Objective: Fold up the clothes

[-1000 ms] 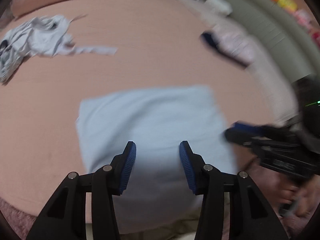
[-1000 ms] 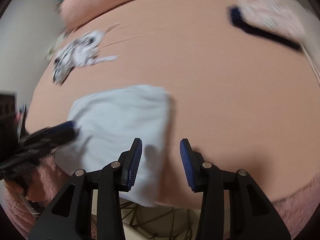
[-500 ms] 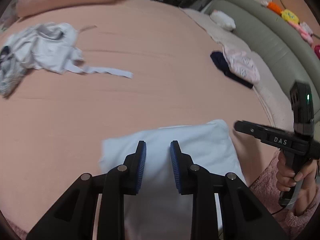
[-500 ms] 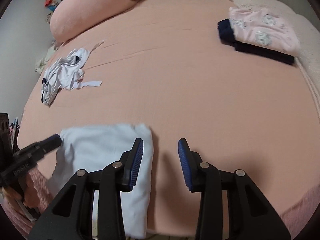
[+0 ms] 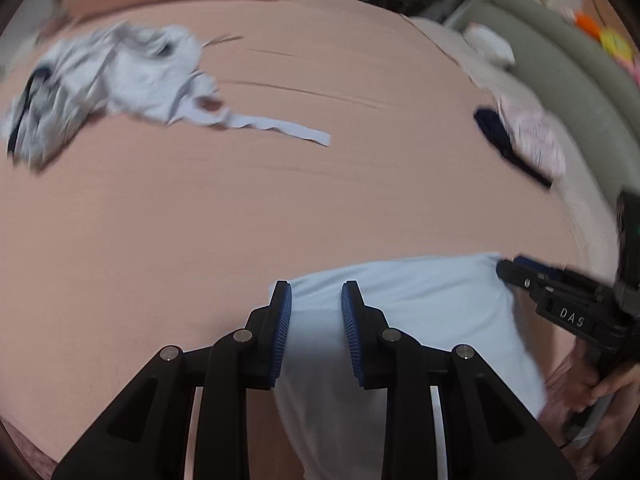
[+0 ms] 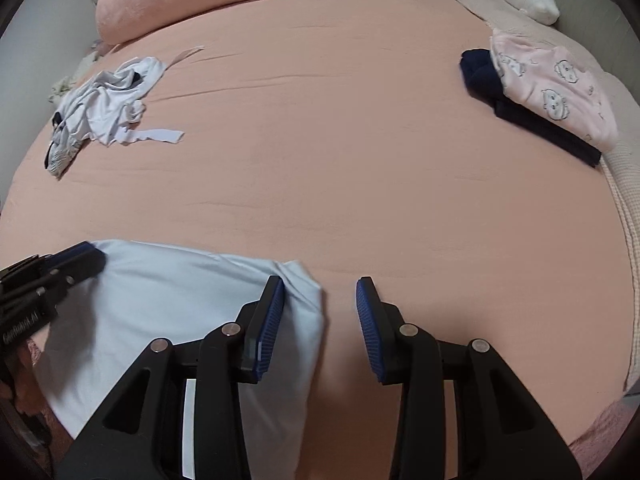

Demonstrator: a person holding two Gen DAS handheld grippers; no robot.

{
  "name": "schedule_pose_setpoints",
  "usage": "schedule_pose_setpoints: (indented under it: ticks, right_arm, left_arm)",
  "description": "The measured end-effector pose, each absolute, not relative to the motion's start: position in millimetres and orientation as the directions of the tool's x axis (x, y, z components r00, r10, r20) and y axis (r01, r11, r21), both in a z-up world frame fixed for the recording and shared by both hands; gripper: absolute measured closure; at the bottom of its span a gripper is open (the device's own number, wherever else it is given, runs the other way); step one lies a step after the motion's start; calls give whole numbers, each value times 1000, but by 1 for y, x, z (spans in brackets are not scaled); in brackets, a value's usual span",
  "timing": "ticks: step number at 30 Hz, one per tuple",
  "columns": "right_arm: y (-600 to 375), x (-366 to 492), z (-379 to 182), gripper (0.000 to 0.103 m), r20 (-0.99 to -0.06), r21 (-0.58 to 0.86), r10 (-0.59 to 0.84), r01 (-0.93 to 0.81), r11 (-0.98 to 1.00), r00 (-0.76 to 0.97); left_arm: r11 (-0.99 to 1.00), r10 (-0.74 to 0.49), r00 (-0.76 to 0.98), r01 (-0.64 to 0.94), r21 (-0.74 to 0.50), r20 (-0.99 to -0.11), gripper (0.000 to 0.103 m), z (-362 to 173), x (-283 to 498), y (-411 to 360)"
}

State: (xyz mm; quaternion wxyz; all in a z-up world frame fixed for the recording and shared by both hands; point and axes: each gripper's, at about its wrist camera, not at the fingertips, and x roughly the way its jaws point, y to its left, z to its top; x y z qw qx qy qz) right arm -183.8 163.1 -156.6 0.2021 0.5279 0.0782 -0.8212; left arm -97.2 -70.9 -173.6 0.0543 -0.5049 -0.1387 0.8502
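Observation:
A light blue garment (image 5: 420, 312) lies folded flat at the near edge of the pink bed (image 5: 280, 208). My left gripper (image 5: 316, 312) hovers over its left part, with its jaws narrowed but a gap still between them and nothing pinched. In the right wrist view the same garment (image 6: 168, 300) spreads to the left, and my right gripper (image 6: 320, 308) stands open over its right edge. Each gripper shows in the other's view: the right gripper (image 5: 516, 272) at the cloth's far right corner, the left gripper (image 6: 88, 258) at its far left corner.
A crumpled pile of white and grey clothes (image 6: 108, 100) lies at the far left of the bed. A folded pink garment (image 6: 552, 88) rests on a navy one at the far right. A pink bolster (image 6: 180, 4) lies along the back, and a hand (image 5: 612, 388) holds the right gripper's handle.
Both grippers have pulled back to the near edge, so the blue garment now sits low in both views. The left jaws have narrowed since a second ago. The right jaws stay apart.

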Motion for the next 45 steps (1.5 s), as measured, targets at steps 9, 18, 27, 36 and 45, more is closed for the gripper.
schedule_pose_setpoints:
  ticks: [9, 18, 27, 36, 45]
  right_arm:
    - [177, -131, -130, 68, -889, 146, -304, 417, -897, -343]
    - [154, -105, -137, 68, -908, 40, -242, 504, -863, -343]
    - [158, -108, -140, 68, -910, -28, -182, 494, -869, -372]
    - [193, -83, -126, 68, -898, 119, -305, 492, -863, -318]
    - [206, -77, -142, 62, -925, 53, -215, 456, -888, -312]
  left_arm:
    - [-941, 331, -506, -109, -322, -797, 73, -156, -56, -34]
    - [-967, 248, -476, -76, -242, -844, 60, -170, -53, -28]
    - [-987, 107, -458, 55, -148, -883, 57, -176, -47, -55]
    - [-966, 238, -448, -14, -260, -862, 56, -161, -4, -42]
    - [-958, 192, -456, 107, -268, -869, 48, -164, -2, -71]
